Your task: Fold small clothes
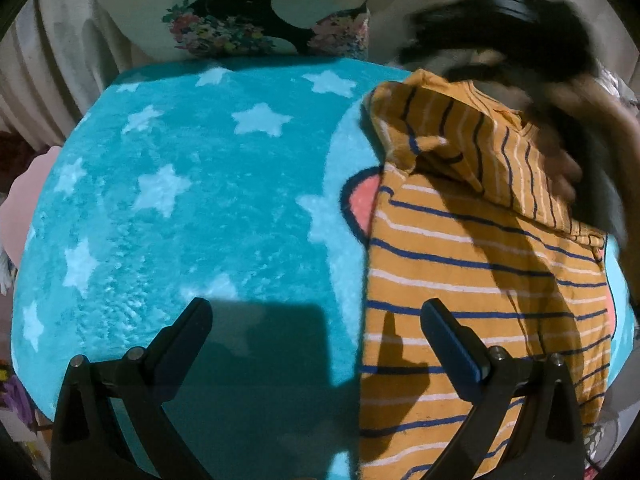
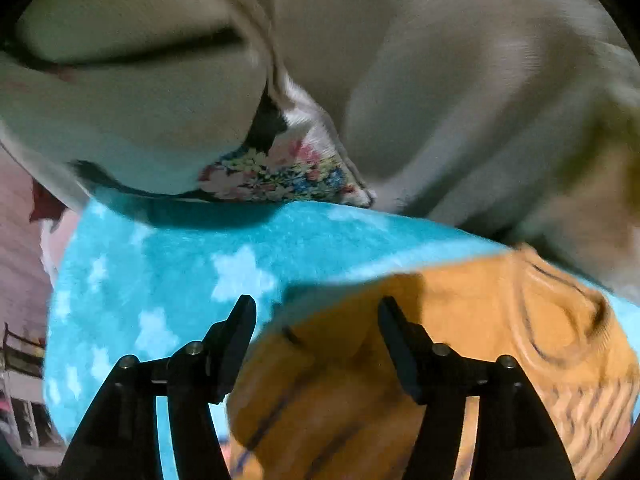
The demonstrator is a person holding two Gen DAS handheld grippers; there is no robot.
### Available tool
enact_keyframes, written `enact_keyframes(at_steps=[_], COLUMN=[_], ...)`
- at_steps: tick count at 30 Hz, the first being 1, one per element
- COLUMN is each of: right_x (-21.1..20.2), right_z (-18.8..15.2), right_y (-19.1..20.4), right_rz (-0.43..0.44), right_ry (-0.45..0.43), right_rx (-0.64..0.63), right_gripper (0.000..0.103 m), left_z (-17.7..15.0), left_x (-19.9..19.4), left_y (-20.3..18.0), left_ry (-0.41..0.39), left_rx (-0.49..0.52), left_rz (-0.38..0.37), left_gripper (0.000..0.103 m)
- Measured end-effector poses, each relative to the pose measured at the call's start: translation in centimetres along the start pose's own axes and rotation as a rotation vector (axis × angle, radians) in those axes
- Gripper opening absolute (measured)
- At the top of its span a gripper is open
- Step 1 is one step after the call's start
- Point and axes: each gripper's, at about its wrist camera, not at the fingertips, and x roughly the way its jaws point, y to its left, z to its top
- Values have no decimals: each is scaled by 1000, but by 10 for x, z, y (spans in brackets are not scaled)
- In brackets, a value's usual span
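A small orange shirt with blue and white stripes point(image 1: 480, 264) lies on the teal star-patterned blanket point(image 1: 200, 200), at the right in the left wrist view. Its top part is folded over. My left gripper point(image 1: 316, 316) is open and empty, above the shirt's left edge near its lower part. My right gripper point(image 2: 316, 312) is open, low over the shirt point(image 2: 460, 340), whose cloth lies blurred under and between the fingers. In the left wrist view the right gripper point(image 1: 500, 20) shows as a dark blur with a hand at the shirt's top.
A white cushion with a black silhouette and flowers point(image 1: 248, 16) stands at the blanket's far edge, also in the right wrist view point(image 2: 280, 172). Beige fabric point(image 2: 460, 80) rises behind it. Pink bedding point(image 1: 24, 208) lies at the left.
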Motion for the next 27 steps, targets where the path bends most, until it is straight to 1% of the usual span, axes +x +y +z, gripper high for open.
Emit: enact_keyframes(at_steps=[2,3,4,6,8,9,10,11,12,13,14,15,16,18,19,20,22,23,25,26,27], right_x=[-27,-41,-48,-53,-54,-56,-64,-74,-86,-98,-111,-118,-123,-131,-132,-134,-131,-131,-131,-131,-130], right_z=[-26,-45,-56,-84,-108,-117,-128,-136,-143,-149,-156,-160,-163,-175,-182,-194,-214,-228,-249,-260,-274], right_y=[-16,-29,-39,-71,-125,-152,-187,-211,-227,-238,-242,-238,-233,-211,-200,-183,-157,-145,-140,-138,-138], right_rz=[2,-7,-22,-110,-238,-295,-363,-412,-433,-440,-463,-492,-497,-412,-385,-344,-237,-161,-76,-54,-53], right_ry=[-32,-36,-31,17,79,87,81,64,43,19,-3,-9,-12,-10,-4,4,22,37,63,80,108], right_rx=[19,27,30,47,113,164,259,341,410,466,491,484,470,431,405,359,313,304,302,295,276], right_gripper=[68,68,68,68,68,68,67,67,66,66,68,69,69,69,70,70,70,70,70,70,70], left_z=[1,1,1,1,1,1,0,0,-1,-2,-4,-5,-7,-12,-16,-20,-31,-37,-53,-61,-71], left_x=[1,2,3,4,5,5,5,6,7,7,8,9,8,3,-1,-4,-10,-12,-15,-18,-22], left_y=[-3,-5,-7,-10,-13,-14,-15,-15,-16,-18,-19,-19,-19,-18,-19,-21,-27,-30,-37,-40,-44], left_ry=[1,2,4,7,10,10,10,11,13,15,18,20,22,17,11,9,11,16,32,36,33], left_rx=[10,17,24,35,45,50,58,65,71,75,77,77,75,63,57,54,46,40,21,14,0], left_rz=[-11,-16,-19,-28,-38,-40,-40,-38,-35,-31,-28,-21,-10,1,9,17,28,30,38,43,54], left_gripper=[103,103,103,103,103,103,103,103,103,103,103,103,103,103,103,103,103,103,103,103,103])
